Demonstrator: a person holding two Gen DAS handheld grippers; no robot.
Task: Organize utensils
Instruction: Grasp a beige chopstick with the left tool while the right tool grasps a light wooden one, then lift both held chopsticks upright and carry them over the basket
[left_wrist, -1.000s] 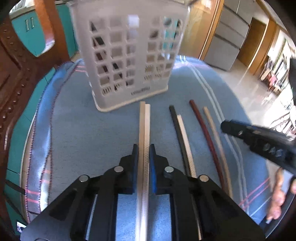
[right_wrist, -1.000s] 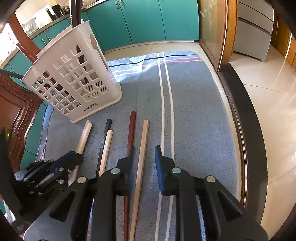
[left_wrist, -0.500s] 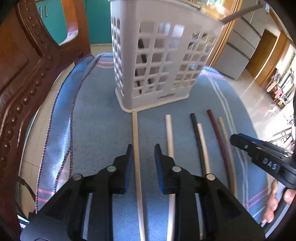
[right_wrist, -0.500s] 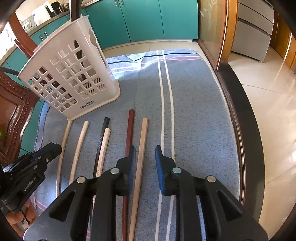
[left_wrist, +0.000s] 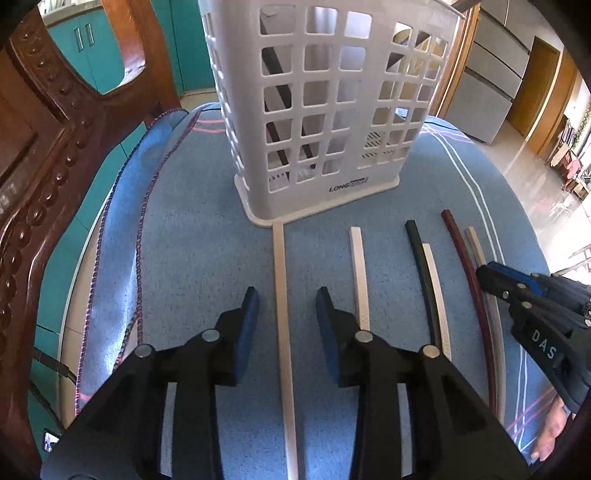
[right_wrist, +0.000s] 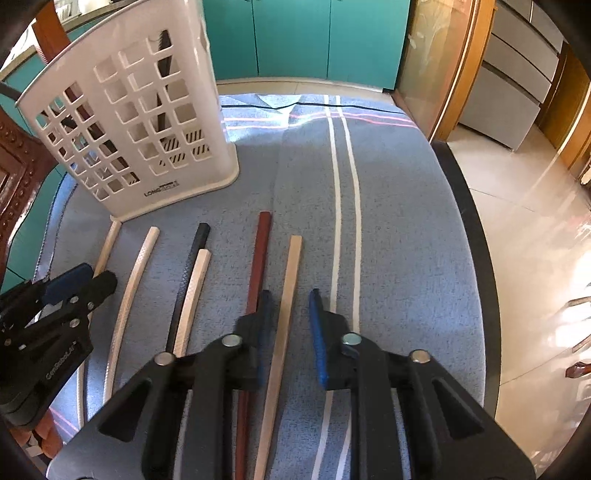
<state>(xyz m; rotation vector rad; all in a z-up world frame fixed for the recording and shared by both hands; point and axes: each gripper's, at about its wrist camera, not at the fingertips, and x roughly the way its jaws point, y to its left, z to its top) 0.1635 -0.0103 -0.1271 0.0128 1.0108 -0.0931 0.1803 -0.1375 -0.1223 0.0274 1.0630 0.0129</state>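
- Two tools hang over the bench, each astride one chopstick.
- Left tool (left_wrist: 284, 295): jaws apart and just been opening; the pale chopstick (left_wrist: 282, 325) lies between them on the blue cloth (right_wrist: 406, 240), free of both pads.
- Right tool (right_wrist: 290, 295): jaws just been closing on either side of the tan chopstick (right_wrist: 291, 266), with a gap showing at the right pad.
- Between the two lie a white chopstick (right_wrist: 142, 258), a black one (right_wrist: 199, 236) touching a shorter white one (right_wrist: 194, 280), and a dark red one (right_wrist: 260, 251).
- The pale chopstick's far tip touches the white basket (right_wrist: 207, 184), which stands toward the bench's far left corner with dark chopsticks (left_wrist: 273, 70) inside.
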